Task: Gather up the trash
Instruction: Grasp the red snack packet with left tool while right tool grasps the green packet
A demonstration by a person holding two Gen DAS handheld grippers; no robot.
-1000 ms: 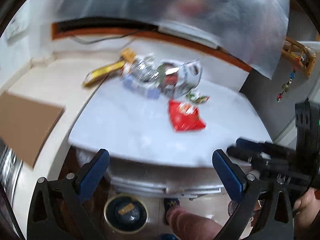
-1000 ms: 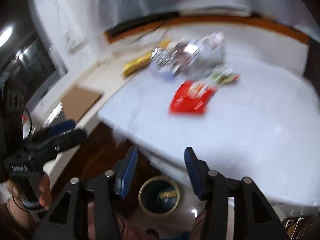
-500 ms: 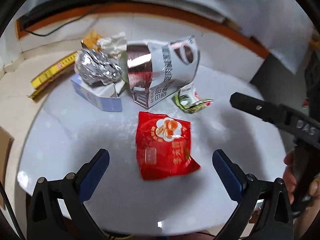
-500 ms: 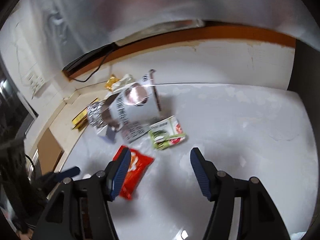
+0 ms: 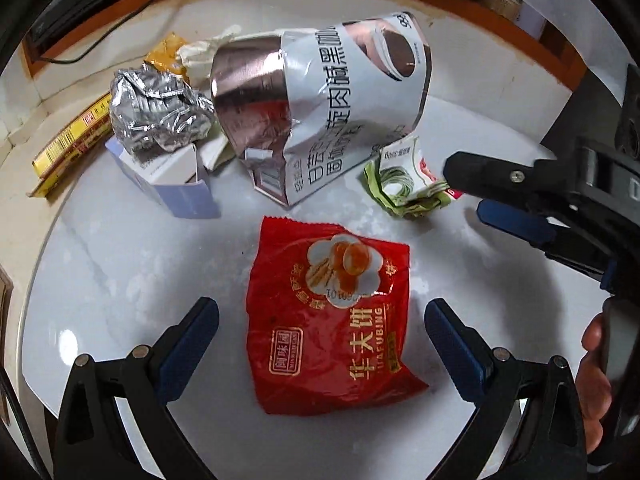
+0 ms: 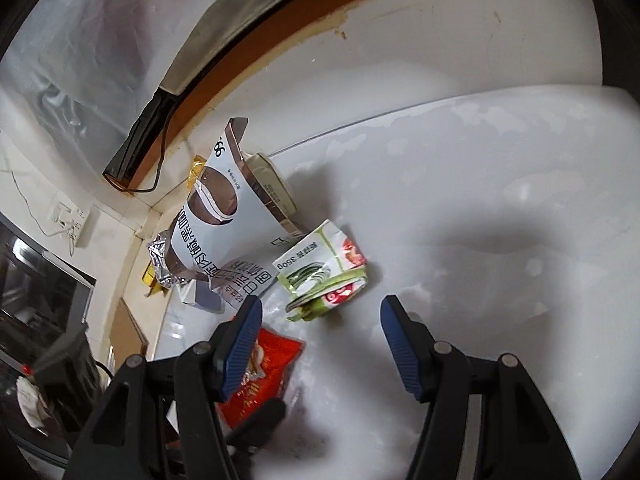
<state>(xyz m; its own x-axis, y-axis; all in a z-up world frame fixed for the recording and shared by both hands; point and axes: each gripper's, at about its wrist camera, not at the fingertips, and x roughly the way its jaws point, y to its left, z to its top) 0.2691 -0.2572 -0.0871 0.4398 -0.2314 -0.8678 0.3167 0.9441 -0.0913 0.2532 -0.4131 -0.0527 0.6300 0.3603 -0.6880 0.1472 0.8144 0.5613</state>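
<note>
Trash lies in a loose cluster toward the far side of the round white tabletop (image 5: 120, 280), and the piece nearest you is the flat red foil snack wrapper (image 5: 328, 320). It lies face up between the two blue pads of your left gripper (image 5: 322, 332), whose jaws stand wide and released, touching nothing; that straddle looks like a lineup for a pinch on the wrapper's edges.

Just beyond the wrapper rests the crumpled green and white packet (image 6: 324, 272), and your right gripper (image 6: 320, 320) points at it with its jaws parted and empty. They have just been opening, and nothing sits between them yet, so this reads as preparation for a second pickup.

Behind both stands the large torn white pouch with a silver foil lining (image 5: 320, 104), slumped open on its side. To its left a crumpled ball of silver foil (image 5: 156, 112) sits on top of a small pale blue cardboard box (image 5: 176, 188). A long yellow box (image 5: 72, 140) lies off the tabletop on the pale ledge beside it.

Nothing is collected yet by the look of it, so you seem to be at the very first grasp.
</note>
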